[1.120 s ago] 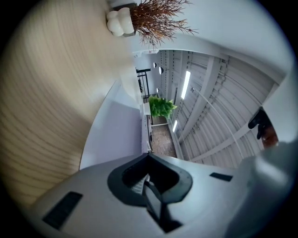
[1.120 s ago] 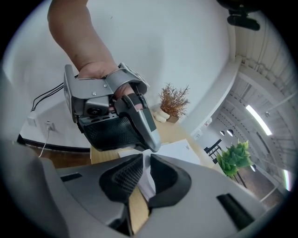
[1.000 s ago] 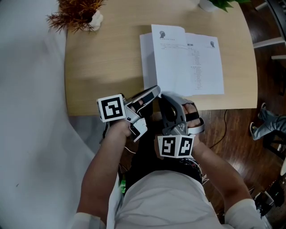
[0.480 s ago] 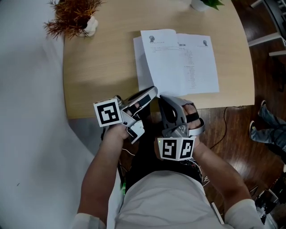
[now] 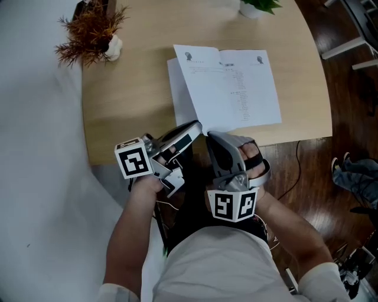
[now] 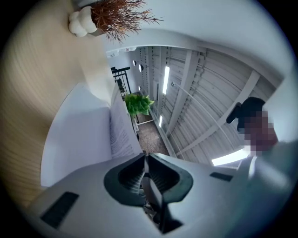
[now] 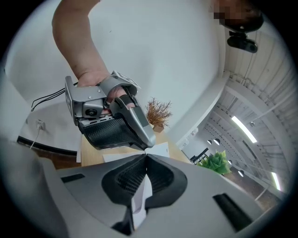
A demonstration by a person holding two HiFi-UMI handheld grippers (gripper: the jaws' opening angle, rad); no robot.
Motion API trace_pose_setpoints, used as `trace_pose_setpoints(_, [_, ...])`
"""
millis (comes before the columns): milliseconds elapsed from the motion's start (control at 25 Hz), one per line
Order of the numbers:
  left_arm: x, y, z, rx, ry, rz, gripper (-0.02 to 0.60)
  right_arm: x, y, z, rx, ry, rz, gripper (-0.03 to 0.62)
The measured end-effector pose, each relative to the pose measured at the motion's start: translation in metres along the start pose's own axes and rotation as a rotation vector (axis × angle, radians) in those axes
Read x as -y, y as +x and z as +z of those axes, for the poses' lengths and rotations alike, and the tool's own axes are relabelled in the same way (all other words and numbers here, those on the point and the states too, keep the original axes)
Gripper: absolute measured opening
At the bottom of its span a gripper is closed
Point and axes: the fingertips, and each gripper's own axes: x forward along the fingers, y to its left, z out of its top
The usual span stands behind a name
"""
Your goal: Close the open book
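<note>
At the far left corner of the pale wooden, round-edged table (image 5: 130, 106) stands a dried brown spiky plant in a small white pot (image 5: 88, 32). Nearer and a little to the right, over the table's near edge, the person's left hand holds the grey left gripper (image 5: 198, 125) with its black-and-white marker cube. The gripper points roughly level toward the right. Its jaws are pressed together with nothing between them, and the tips hang just beside the near left corner of the book. Right of it is the grey right gripper (image 5: 208, 136), tilted somewhat downward with its tips at that same corner of the book. Its jaws are also closed. A pale sliver shows in the slot behind the tips, and it cannot be told whether this is paper or part of the gripper, nor whether the tips touch the page. The white open book (image 5: 230, 88) lies flat on the right half of the table, printed pages up and slightly turned, its near edge close to the table's near edge. A lower layer peeks out along its left side. Beyond it, at the table's far edge, stands a green leafy plant in a white pot (image 5: 257, 6). Dark wooden floor (image 5: 348, 124) lies to the right.
</note>
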Motion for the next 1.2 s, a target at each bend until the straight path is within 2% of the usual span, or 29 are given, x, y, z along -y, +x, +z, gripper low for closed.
trace_pose_setpoints(120, [0.01, -0.001, 0.01, 0.043, 0.023, -0.01, 0.0, 0.012, -0.005, -0.009, -0.018, 0.019, -0.023, 0.003])
trace_pose_setpoints(200, [0.018, -0.003, 0.016, 0.072, 0.07, -0.007, 0.0, 0.021, -0.008, -0.019, -0.035, 0.035, -0.037, 0.003])
trace_pose_setpoints(400, [0.038, -0.01, 0.023, 0.138, 0.314, 0.052, 0.0, 0.037, -0.014, -0.038, -0.071, 0.071, -0.074, 0.003])
trace_pose_setpoints(560, [0.046, -0.004, 0.011, 0.112, 0.416, 0.087, 0.0, 0.049, -0.016, -0.052, -0.094, 0.094, -0.092, 0.003])
trace_pose_setpoints(680, [0.045, 0.002, -0.001, 0.079, 0.44, 0.104, 0.0, 0.056, -0.017, -0.064, -0.112, 0.111, -0.104, 0.003])
trace_pose_setpoints(1200, [0.033, 0.016, -0.026, 0.053, 0.406, 0.143, 0.0, 0.075, -0.023, -0.121, -0.208, 0.181, -0.139, 0.003])
